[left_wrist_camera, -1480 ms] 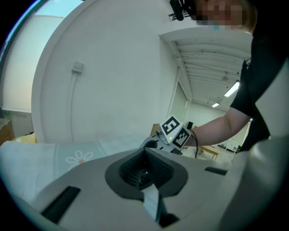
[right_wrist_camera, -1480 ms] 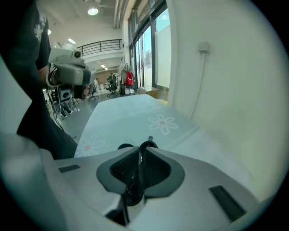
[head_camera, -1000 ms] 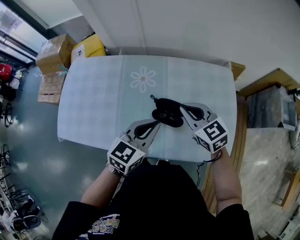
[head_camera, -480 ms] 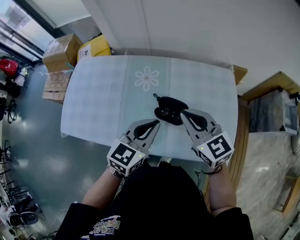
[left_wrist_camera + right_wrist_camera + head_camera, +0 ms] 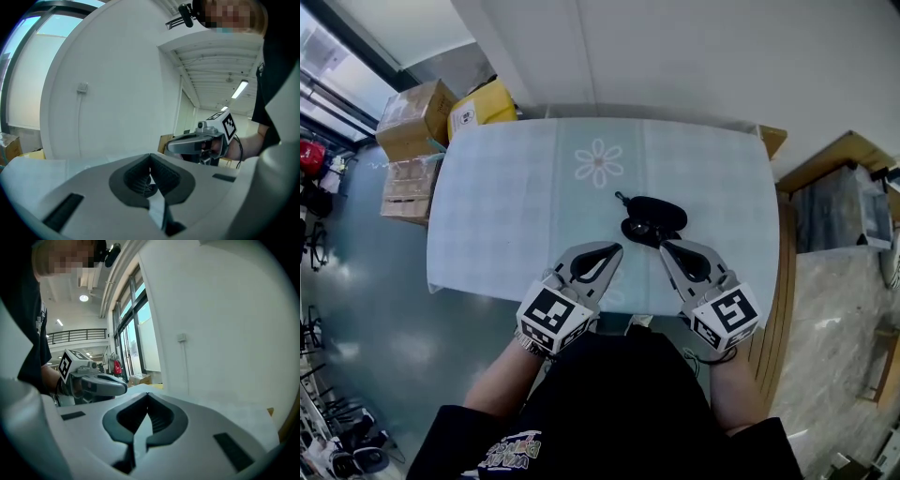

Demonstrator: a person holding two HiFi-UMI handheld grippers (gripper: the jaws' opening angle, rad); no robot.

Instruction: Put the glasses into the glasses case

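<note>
A head camera looks steeply down on a table [image 5: 487, 216] covered in a pale checked cloth printed with a daisy [image 5: 600, 161]. A person in a dark top holds two grippers low over the table's near edge, tips pointing away from the body. The left gripper [image 5: 616, 247] has its jaws pressed together with nothing between them, and the right gripper [image 5: 665, 247] is likewise closed and empty. Each gripper's own view shows the same, with only the other gripper and a white wall beyond. The dark glasses [image 5: 637, 231] lie just ahead of the right gripper's tips, a little to their left, and ahead and to the right of the left gripper's tips. Directly beyond the glasses, and touching them, sits the black oval glasses case [image 5: 658, 212]. A short cord [image 5: 620, 196] pokes from its far-left end. Neither gripper touches either item. Whether the case lies open cannot be made out. The step in hand appears to be the approach for a pick-up. Both sets of jaws would need to part before closing in. One gripper would probably do best steadying the case, lifting its lid if it is shut. The other could take the glasses lightly by the bridge or a folded arm rather than a lens. The thin frame may slide on the cloth, so a slow, level squeeze seems wise.
</note>
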